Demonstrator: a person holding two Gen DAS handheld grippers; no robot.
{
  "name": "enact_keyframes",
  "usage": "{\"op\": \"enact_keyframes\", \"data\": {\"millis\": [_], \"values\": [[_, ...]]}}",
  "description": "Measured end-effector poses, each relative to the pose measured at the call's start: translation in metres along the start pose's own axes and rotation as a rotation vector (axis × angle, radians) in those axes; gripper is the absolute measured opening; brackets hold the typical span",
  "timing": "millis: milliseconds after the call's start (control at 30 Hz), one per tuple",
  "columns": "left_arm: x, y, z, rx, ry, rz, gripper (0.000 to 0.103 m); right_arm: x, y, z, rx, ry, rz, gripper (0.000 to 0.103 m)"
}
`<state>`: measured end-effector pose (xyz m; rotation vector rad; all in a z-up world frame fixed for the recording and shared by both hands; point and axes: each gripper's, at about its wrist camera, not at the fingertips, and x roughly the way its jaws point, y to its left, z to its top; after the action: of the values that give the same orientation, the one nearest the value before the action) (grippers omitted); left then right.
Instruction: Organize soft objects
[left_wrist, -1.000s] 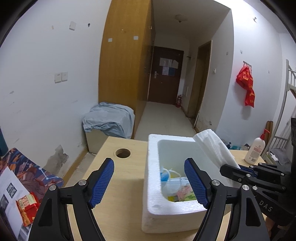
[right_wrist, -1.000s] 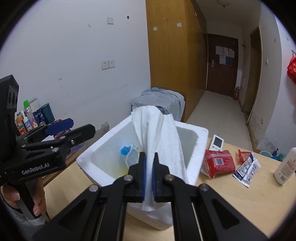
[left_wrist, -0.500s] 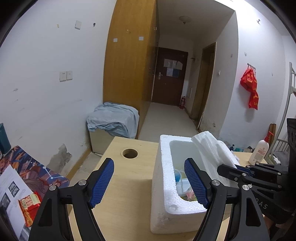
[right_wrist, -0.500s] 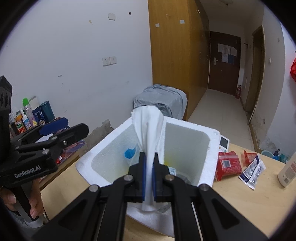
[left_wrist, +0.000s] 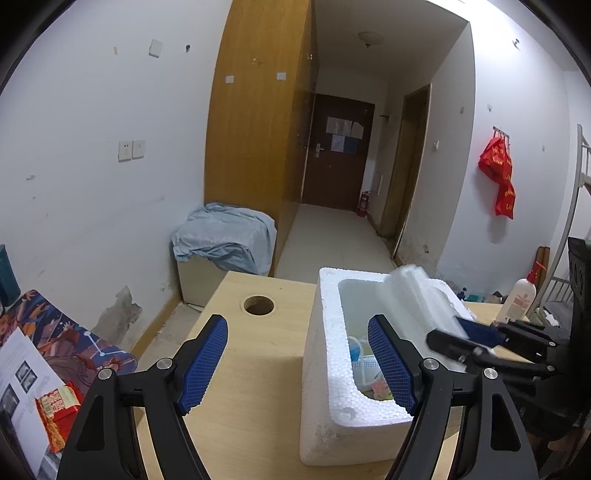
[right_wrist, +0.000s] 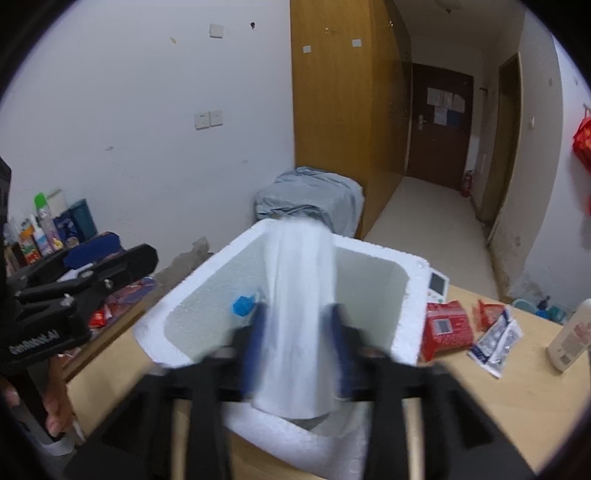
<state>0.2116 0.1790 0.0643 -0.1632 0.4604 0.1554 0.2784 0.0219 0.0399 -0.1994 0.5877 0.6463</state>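
Note:
A white foam box (left_wrist: 325, 369) stands on the wooden table, seen from the other side in the right wrist view (right_wrist: 417, 295). Over its opening a white tissue pack (right_wrist: 299, 314) stands between the fingers of my right gripper (right_wrist: 297, 312), blurred with motion. The jaws are opening and the pads stand beside the pack without squeezing it. In the left wrist view the tissue pack (left_wrist: 417, 295) leans over the box's right rim by the right gripper (left_wrist: 476, 332). My left gripper (left_wrist: 295, 326) is open and empty at the box's left side. Masks and small packets lie inside the box.
Right of the box lie a red packet (right_wrist: 447, 328), a silvery sachet (right_wrist: 496, 339) and a small white device (right_wrist: 437, 284). A lotion bottle (right_wrist: 570, 339) stands at the far right. The table has a round hole (left_wrist: 258, 304). Bottles (right_wrist: 44, 229) crowd a shelf on the left.
My right gripper was shut on the tissue pack and its jaws have now parted. The pinched pack has spread wide between them over the box.

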Motion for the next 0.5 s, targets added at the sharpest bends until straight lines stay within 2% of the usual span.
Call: {"op": "enact_keyframes", "data": {"millis": [33,67,500], "values": [[0.000,0.000,0.000,-0.001,0.000,-0.002,0.079,-0.002,0.001,0.000,-0.003,-0.017,-0.022,0.073],[0.000,0.000,0.000,-0.003,0.002,-0.005,0.079,-0.003,0.000,-0.001,-0.004,-0.024,-0.029,0.076],[-0.004,-0.001,-0.001,0.003,0.002,-0.006,0.079,-0.015,-0.003,-0.001,0.002,-0.040,-0.017,0.076]]}}
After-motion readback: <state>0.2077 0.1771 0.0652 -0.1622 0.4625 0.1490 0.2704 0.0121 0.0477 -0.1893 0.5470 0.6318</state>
